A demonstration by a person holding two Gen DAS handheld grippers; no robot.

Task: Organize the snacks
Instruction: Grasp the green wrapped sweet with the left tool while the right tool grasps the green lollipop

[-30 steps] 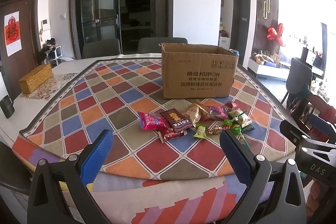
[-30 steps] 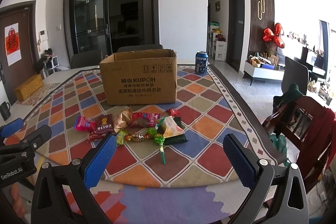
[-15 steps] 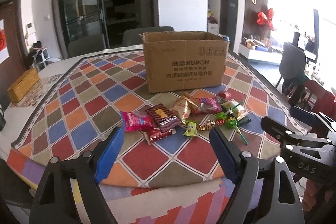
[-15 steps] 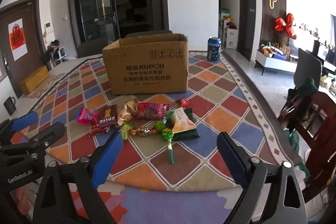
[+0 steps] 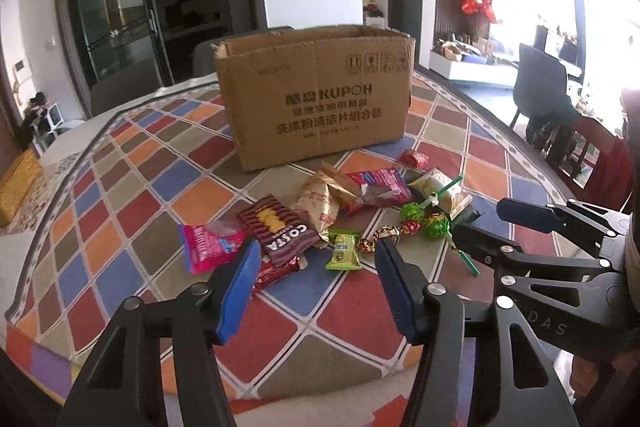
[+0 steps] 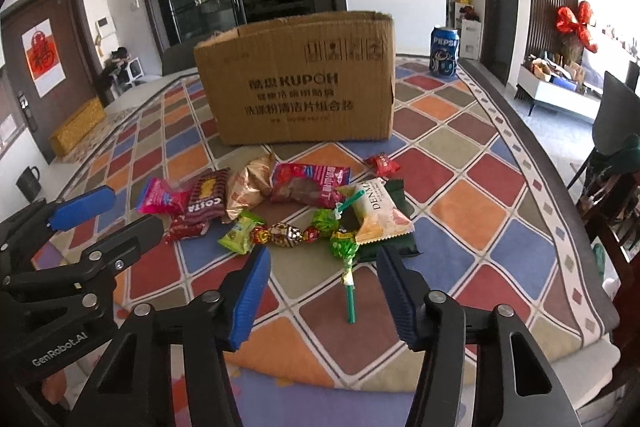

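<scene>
Open brown cardboard box [image 6: 296,83] stands behind the scattered wrapped snacks [image 6: 280,203] on the chequered surface [image 6: 460,203]. Both grippers, left [image 5: 316,275] and right [image 6: 324,279], hover, fingers spread. Best approach: one packet, low, squarely pinched, then boxed.

Wrapped snacks [image 5: 320,215] scattered before open cardboard box [image 5: 316,95]

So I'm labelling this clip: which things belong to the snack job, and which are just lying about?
Job: brown cardboard box; pink wrapped snack; maroon Costa biscuit pack; green-wrapped lollipop.
Lying about: blue Pepsi can; black mug; yellow woven box.
</scene>
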